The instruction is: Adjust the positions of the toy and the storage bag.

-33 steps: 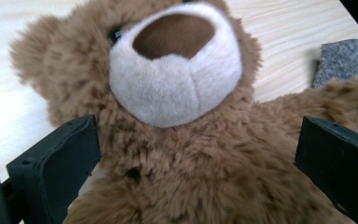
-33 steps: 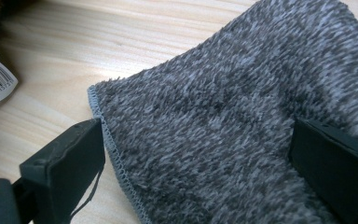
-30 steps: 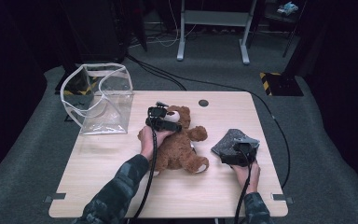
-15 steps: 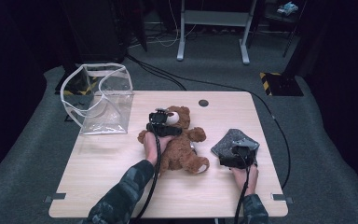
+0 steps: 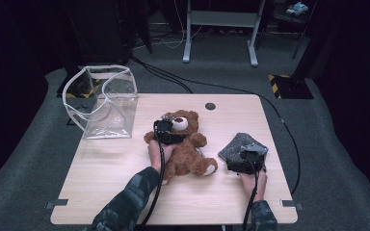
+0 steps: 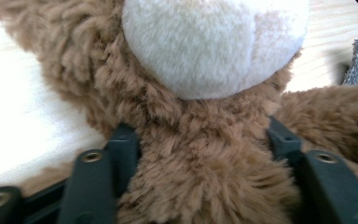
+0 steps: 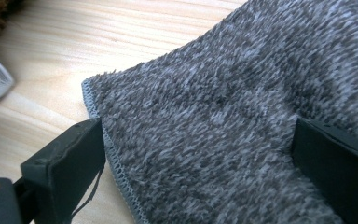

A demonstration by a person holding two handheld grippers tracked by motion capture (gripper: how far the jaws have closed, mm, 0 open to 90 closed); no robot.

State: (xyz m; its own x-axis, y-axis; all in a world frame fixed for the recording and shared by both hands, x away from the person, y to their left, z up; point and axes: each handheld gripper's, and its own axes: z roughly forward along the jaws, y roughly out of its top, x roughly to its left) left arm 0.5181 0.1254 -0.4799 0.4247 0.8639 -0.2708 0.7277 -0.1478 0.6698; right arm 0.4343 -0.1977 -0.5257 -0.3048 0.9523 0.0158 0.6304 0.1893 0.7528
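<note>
Left gripper [image 6: 200,154] lowered, closing around teddy bear's [image 6: 186,140] neck.

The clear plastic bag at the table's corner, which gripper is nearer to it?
Left. The left gripper sits on the teddy bear just beside the clear plastic bag; the right gripper is over the grey cloth, beyond the bear.

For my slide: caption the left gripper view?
Left tool closing around the bear's neck, under its white muzzle.

Teddy bear [image 5: 185,147] shaggy brown plush; towel [image 5: 243,144] grey terry cloth; table [image 5: 125,163] matt pale wood; bag [image 5: 103,103] clear glossy plastic.
</note>
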